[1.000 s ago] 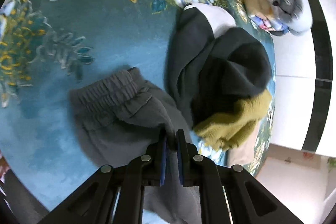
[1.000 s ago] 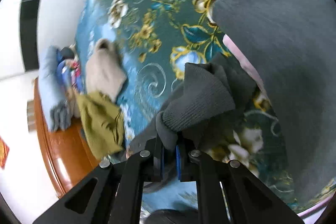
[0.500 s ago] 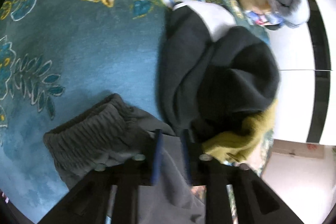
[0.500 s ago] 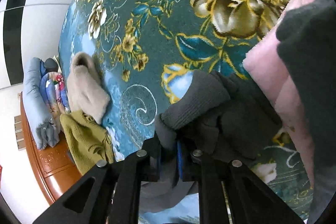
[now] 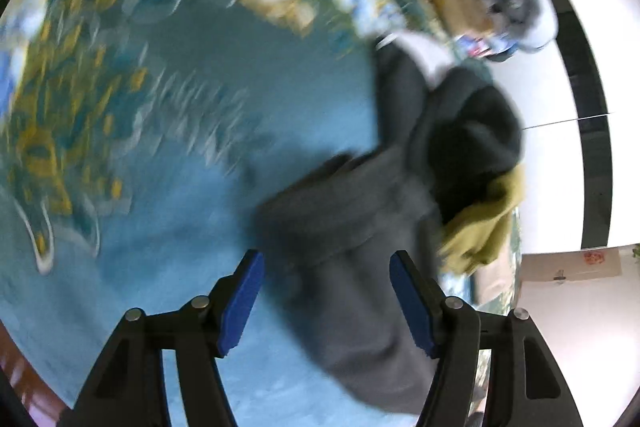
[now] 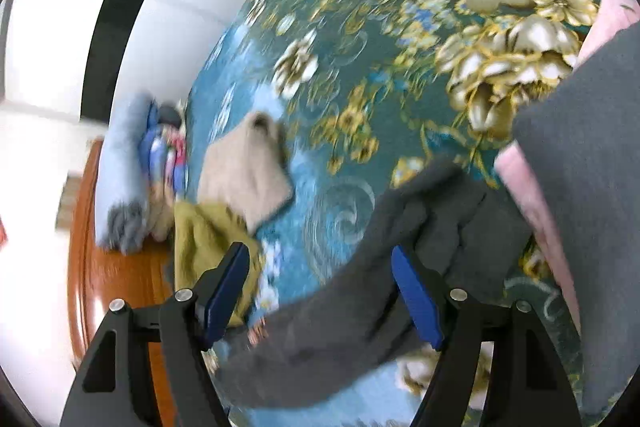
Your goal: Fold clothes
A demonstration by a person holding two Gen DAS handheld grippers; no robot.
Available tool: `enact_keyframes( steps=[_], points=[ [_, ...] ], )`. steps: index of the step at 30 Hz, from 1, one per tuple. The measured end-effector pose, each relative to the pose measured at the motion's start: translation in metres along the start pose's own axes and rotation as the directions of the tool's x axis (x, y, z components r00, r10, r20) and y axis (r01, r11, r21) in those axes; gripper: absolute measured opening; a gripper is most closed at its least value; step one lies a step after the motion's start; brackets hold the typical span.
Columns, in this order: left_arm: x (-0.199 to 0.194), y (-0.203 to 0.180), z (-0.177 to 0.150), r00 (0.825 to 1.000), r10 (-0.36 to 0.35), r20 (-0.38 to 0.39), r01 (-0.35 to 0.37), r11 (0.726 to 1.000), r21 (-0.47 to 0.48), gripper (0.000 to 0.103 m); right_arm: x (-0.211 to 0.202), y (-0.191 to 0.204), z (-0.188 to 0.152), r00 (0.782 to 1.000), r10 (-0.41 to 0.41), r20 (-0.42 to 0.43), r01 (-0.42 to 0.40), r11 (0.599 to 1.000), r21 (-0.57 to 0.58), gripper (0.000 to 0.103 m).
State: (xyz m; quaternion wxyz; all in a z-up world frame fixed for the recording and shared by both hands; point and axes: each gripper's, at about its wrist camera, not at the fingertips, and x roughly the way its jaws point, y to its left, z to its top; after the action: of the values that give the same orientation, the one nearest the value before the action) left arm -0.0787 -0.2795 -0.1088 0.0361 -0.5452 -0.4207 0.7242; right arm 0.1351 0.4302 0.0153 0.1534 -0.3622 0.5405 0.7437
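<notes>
A teal floral bedspread point(image 6: 360, 39) is being used as the surface: grey trousers point(image 5: 352, 267), a dark garment point(image 5: 460, 131), an olive one point(image 6: 204, 239) and a beige one point(image 6: 244, 171) are being carried on it.

Both views bright, evenly lit, no glare. Heavy motion blur over floral bedspread point(image 5: 168, 155); black fingers point(image 5: 240, 291) stay sharp. Fisheye bends edges, corners vignetted black.
</notes>
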Motion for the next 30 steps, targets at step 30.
enact_keyframes(
  steps=[30],
  points=[
    [0.05, 0.024, 0.008, 0.892, -0.443, 0.091, 0.445, 0.895, -0.01, 0.05, 0.013, 0.055, -0.083, 0.974, -0.194, -0.12, 0.172, 0.97, -0.173, 0.075]
  ],
)
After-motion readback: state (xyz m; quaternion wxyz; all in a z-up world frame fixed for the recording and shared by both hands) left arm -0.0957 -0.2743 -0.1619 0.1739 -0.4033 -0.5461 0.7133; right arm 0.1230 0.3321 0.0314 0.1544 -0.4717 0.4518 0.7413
